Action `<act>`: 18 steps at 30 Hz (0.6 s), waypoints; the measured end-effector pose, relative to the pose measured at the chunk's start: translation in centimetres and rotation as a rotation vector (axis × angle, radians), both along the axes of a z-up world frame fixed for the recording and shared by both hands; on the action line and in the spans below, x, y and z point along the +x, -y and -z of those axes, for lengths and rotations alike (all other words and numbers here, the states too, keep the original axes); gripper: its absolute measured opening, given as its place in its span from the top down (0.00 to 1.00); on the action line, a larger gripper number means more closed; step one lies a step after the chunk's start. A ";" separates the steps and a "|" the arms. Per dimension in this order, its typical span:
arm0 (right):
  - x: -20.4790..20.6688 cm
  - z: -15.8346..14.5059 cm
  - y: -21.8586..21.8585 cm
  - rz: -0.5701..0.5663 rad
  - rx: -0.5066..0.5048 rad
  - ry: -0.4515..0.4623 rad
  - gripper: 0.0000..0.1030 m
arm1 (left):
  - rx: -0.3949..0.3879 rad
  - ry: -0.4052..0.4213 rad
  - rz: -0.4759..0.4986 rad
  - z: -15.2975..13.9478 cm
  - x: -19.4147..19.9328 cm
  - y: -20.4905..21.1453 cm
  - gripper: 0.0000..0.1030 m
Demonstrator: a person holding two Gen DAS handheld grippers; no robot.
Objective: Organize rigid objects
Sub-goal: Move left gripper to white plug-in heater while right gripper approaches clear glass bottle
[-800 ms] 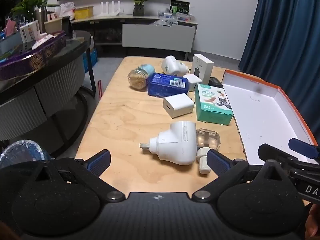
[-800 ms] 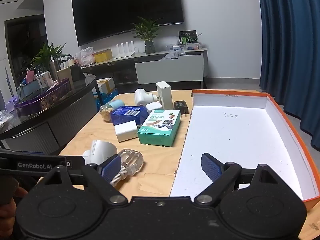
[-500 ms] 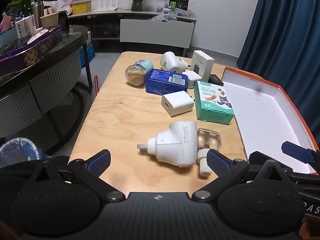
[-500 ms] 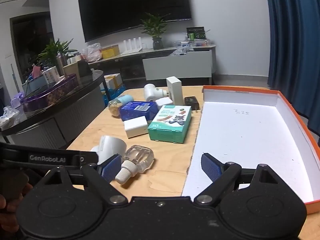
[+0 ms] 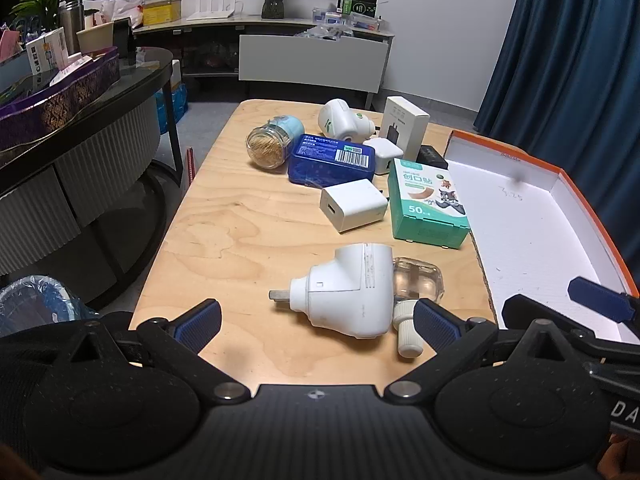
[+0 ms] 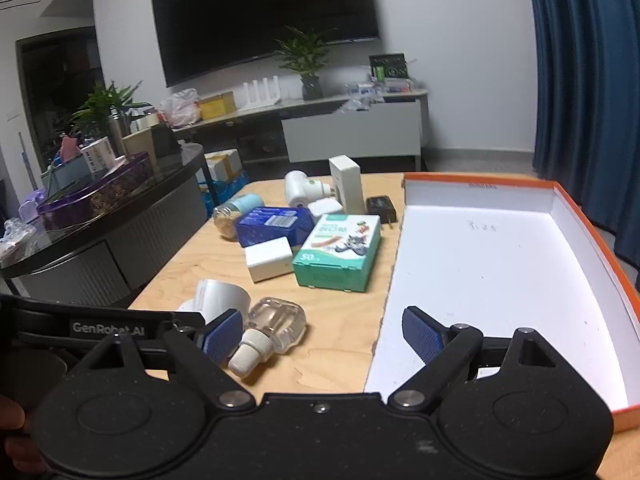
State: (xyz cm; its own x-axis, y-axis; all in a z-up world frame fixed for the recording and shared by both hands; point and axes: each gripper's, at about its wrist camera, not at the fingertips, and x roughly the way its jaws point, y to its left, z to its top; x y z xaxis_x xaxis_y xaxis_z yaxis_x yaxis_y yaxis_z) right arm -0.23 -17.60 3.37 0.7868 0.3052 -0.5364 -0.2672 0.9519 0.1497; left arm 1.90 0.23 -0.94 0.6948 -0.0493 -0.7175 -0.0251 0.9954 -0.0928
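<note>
My left gripper (image 5: 316, 322) is open and empty, just short of a white plug-in device (image 5: 346, 290) lying on the wooden table (image 5: 240, 232). A clear bottle with a white cap (image 5: 416, 286) lies against it, also in the right wrist view (image 6: 272, 330). My right gripper (image 6: 322, 330) is open and empty, over the table edge and the near left corner of the orange-rimmed white tray (image 6: 492, 272). Further back lie a green box (image 5: 428, 204), a white charger (image 5: 354, 204), a blue box (image 5: 332, 158) and a toothpick jar (image 5: 272, 146).
A second white plug-in (image 5: 340, 120), an upright white box (image 5: 402, 126), a small white cube (image 5: 384, 154) and a black adapter (image 5: 432, 156) crowd the table's far end. A dark round counter (image 5: 80, 120) stands left. A blue curtain (image 5: 568, 60) hangs right.
Both grippers have shifted slightly forward and tilted; the table objects have not moved. Both stay open.
</note>
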 end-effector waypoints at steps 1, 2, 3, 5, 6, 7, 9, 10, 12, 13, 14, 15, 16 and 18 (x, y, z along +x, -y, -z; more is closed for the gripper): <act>-0.1 0.0 -0.2 -0.004 -0.009 0.004 0.01 | 0.002 -0.001 0.001 0.0 0.0 0.0 0.00; -0.1 -0.1 -0.3 -0.012 -0.015 0.004 0.01 | 0.002 -0.002 0.001 0.1 0.1 0.0 0.00; 0.0 0.0 -0.5 -0.019 -0.023 -0.001 0.01 | 0.002 -0.003 0.001 0.1 0.1 0.0 0.00; 0.0 0.1 -0.8 0.008 -0.051 -0.010 0.01 | 0.003 -0.002 0.001 0.1 0.1 -0.1 0.00; 0.0 0.1 -0.8 0.014 -0.056 -0.009 0.01 | 0.006 -0.002 0.000 0.1 0.1 -0.1 0.00; 0.1 0.1 -0.8 0.014 -0.057 -0.014 0.01 | 0.005 -0.001 0.000 0.1 0.2 -0.1 0.00; 0.3 0.1 -0.8 0.024 -0.045 -0.028 0.01 | 0.005 -0.003 -0.002 0.2 0.3 -0.2 0.00; 0.3 0.1 -0.8 0.025 -0.036 -0.029 0.01 | 0.004 -0.004 -0.003 0.2 0.3 -0.3 0.00; 0.2 0.1 -0.6 0.020 -0.017 -0.023 0.01 | 0.002 -0.002 -0.005 0.3 0.4 -0.3 0.00; 0.1 0.0 -0.5 0.019 -0.010 -0.017 0.01 | 0.003 -0.003 -0.006 0.3 0.4 -0.3 0.00; 0.0 0.0 -0.4 0.018 -0.007 -0.014 0.01 | 0.003 -0.004 -0.007 0.3 0.4 -0.3 0.00; 0.0 0.0 -0.5 0.017 -0.010 -0.016 0.01 | 0.003 -0.005 -0.006 0.4 0.5 -0.3 0.00; 0.1 0.0 -0.5 0.015 -0.015 -0.021 0.01 | 0.004 -0.005 -0.006 0.4 0.5 -0.2 0.00; 0.1 0.1 -0.6 0.015 -0.024 -0.026 0.01 | 0.008 -0.007 -0.003 0.5 0.7 -0.1 0.00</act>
State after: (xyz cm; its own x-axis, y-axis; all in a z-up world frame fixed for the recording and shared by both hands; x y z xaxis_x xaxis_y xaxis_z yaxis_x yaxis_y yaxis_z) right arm -0.11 -17.01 3.29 0.7766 0.2805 -0.5642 -0.2493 0.9592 0.1336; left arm 2.57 0.35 -1.46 0.6902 -0.0412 -0.7224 -0.0291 0.9960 -0.0847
